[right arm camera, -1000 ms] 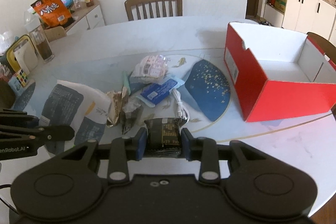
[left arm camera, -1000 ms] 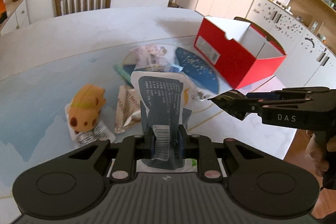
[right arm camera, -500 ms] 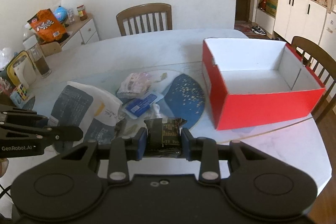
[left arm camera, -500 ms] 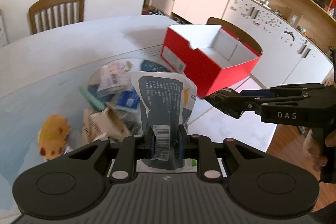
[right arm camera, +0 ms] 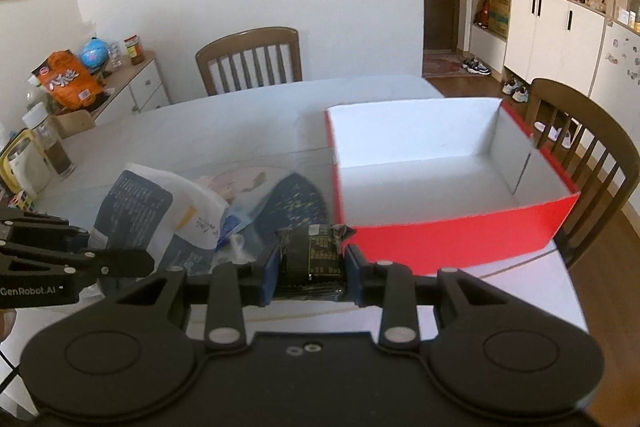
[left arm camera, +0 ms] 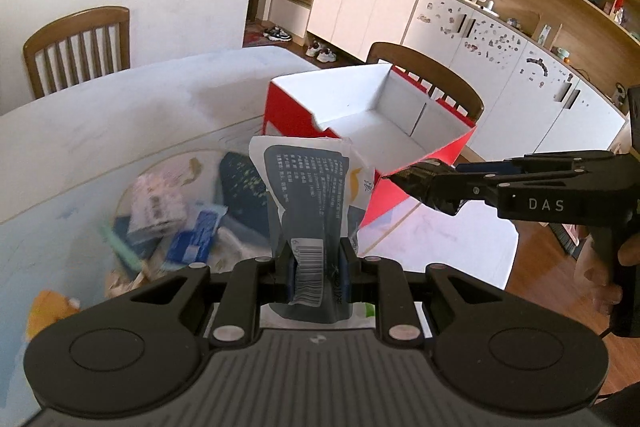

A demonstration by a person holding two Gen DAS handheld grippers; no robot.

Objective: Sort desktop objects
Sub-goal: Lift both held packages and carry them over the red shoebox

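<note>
My left gripper [left arm camera: 316,267] is shut on a white and grey-blue pouch [left arm camera: 308,187] and holds it above the table, just short of the red box [left arm camera: 420,155]. The pouch also shows in the right wrist view [right arm camera: 160,211]. My right gripper [right arm camera: 310,267] is shut on a small black snack packet [right arm camera: 312,259], raised near the front left corner of the red box [right arm camera: 460,227]. The box is open, white inside and empty. The right gripper also shows in the left wrist view [left arm camera: 404,179], beside the box.
Several loose items lie on the round table: a pink packet [left arm camera: 156,203], a blue packet [left arm camera: 196,235], a dark blue fan [right arm camera: 296,199] and an orange plush toy [left arm camera: 48,311]. Wooden chairs [right arm camera: 250,61] stand behind the table and beyond the box. A side cabinet with snacks [right arm camera: 68,79] stands at left.
Both grippers have risen and moved right toward the red box, each still holding its item. The box now looks closer and larger in both views.
</note>
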